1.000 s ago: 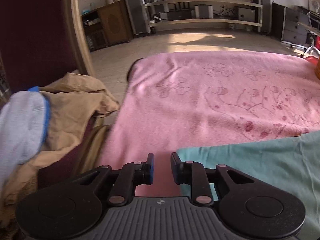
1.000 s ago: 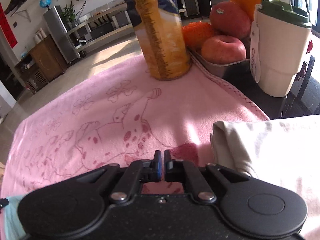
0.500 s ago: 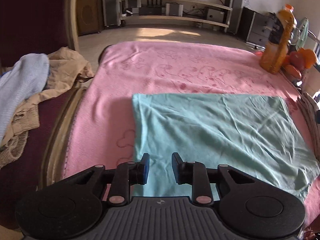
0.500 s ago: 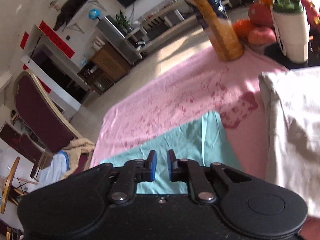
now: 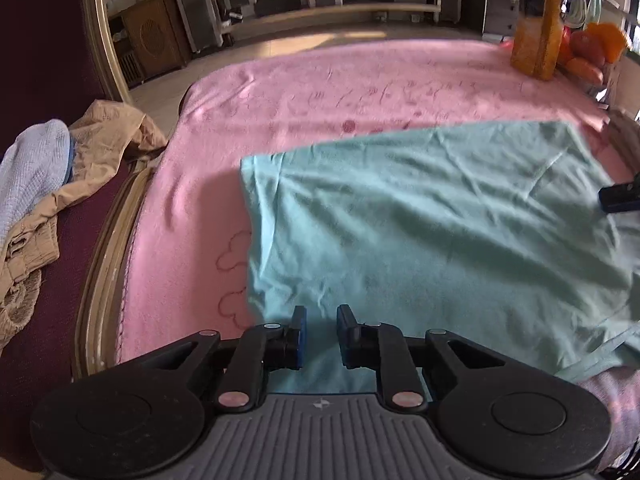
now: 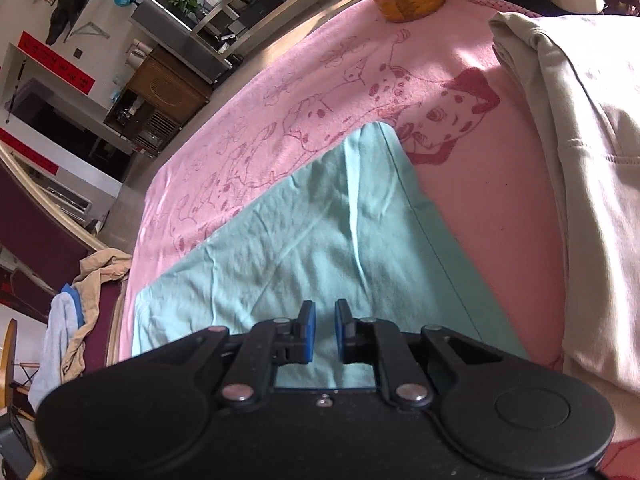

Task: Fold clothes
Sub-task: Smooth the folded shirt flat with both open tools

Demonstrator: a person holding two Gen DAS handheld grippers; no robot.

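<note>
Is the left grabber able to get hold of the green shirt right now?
Probably yes. The left gripper is open and sits right over the near edge of the green shirt, which lies flat on the pink blanket with nothing between them.

Teal garment (image 5: 420,232), folded into a flat rectangle with soft creases, lay spread on the pink blanket, its hemmed corner pointing toward 12 o'clock in the right wrist view (image 6: 320,232), stitched side edge running toward 5 o'clock
</note>
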